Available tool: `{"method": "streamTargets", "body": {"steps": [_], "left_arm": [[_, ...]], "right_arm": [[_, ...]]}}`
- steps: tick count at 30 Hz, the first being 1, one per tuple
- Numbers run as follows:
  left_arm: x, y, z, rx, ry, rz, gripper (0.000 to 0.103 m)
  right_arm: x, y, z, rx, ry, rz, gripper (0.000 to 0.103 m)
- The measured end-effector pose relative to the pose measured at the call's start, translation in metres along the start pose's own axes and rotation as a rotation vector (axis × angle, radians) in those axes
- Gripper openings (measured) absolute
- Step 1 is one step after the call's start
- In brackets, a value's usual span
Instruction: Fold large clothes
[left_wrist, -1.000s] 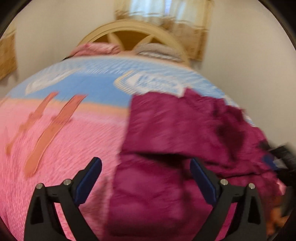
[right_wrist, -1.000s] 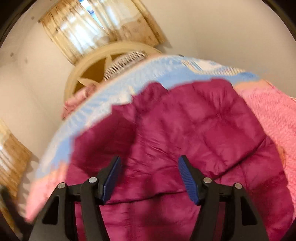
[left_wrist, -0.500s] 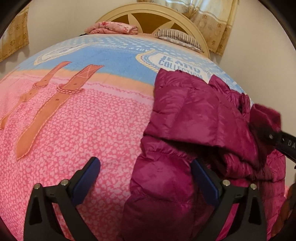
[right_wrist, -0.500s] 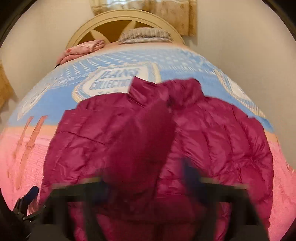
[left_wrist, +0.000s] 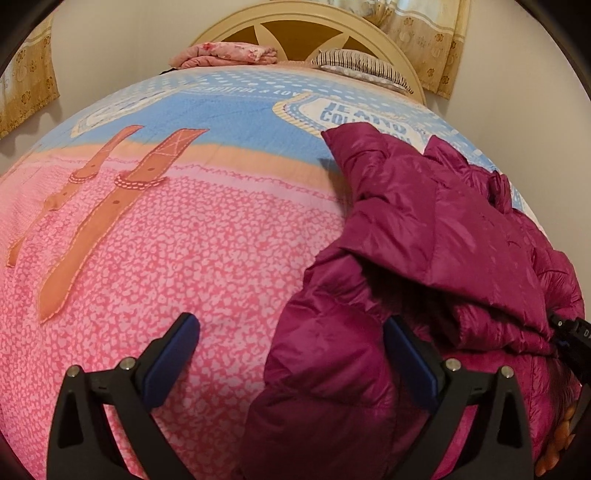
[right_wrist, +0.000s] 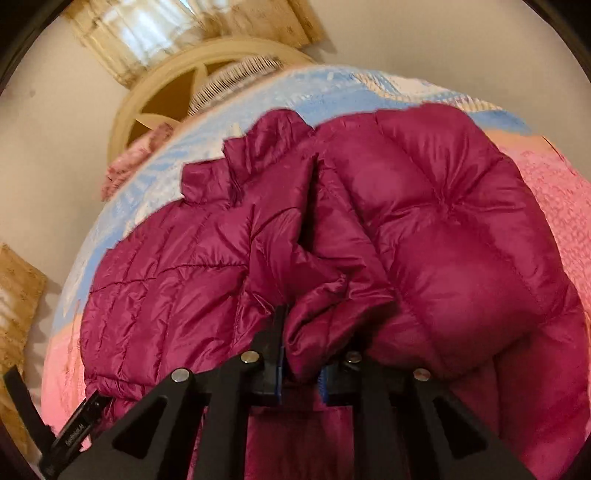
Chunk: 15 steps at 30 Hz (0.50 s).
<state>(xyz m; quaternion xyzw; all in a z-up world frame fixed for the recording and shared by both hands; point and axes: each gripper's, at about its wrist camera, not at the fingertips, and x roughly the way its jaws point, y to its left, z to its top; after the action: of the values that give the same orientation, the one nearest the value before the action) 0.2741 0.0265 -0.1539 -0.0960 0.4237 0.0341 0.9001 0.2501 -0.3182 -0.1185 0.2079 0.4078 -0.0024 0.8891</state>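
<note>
A magenta puffer jacket lies rumpled on the right half of the bed, one flap folded over its body. My left gripper hovers open over the jacket's near left edge, its left finger above bare bedspread and its right finger above the quilted fabric. My right gripper is shut on a bunched fold of the jacket, with fabric squeezed between the blue pads. In the left wrist view the right gripper shows at the right edge.
The pink and blue bedspread with printed orange straps covers the bed. At the far end stand a cream headboard, folded pink cloth and a striped pillow. Curtains hang behind. A wall runs along the bed's right side.
The right gripper closed on a fold of the jacket and its view swung round. The left gripper sank slightly toward the jacket's edge and stayed open.
</note>
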Motion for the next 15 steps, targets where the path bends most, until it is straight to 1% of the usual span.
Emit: {"method": "streamTargets", "body": {"steps": [3,5,7,9,11,13,15], "left_arm": [[0.0,0.0,0.0,-0.004,-0.002,-0.006,0.102],[-0.001,0.002,0.0,-0.005,-0.005,-0.011,0.102],[-0.005,0.001,-0.001,0.01,-0.007,-0.001,0.103],[-0.013,0.0,-0.004,0.035,-0.011,0.027,0.103],[-0.023,0.001,-0.004,0.037,-0.022,0.043,0.102],[-0.04,0.004,0.004,0.02,-0.057,0.007,0.102],[-0.054,0.002,0.02,0.016,-0.107,0.001,0.102]], "right_arm": [[-0.007,-0.01,0.002,0.031,0.033,0.049,0.017],[-0.024,-0.019,0.003,0.08,0.034,0.068,0.024],[-0.052,-0.031,0.002,0.111,-0.039,0.04,0.037],[-0.083,-0.034,0.004,0.11,-0.151,-0.067,0.04],[-0.11,-0.028,0.008,0.059,-0.253,-0.157,0.04],[-0.12,-0.015,0.016,-0.016,-0.293,-0.18,0.04],[-0.112,0.003,0.026,-0.113,-0.267,-0.133,0.04]]}}
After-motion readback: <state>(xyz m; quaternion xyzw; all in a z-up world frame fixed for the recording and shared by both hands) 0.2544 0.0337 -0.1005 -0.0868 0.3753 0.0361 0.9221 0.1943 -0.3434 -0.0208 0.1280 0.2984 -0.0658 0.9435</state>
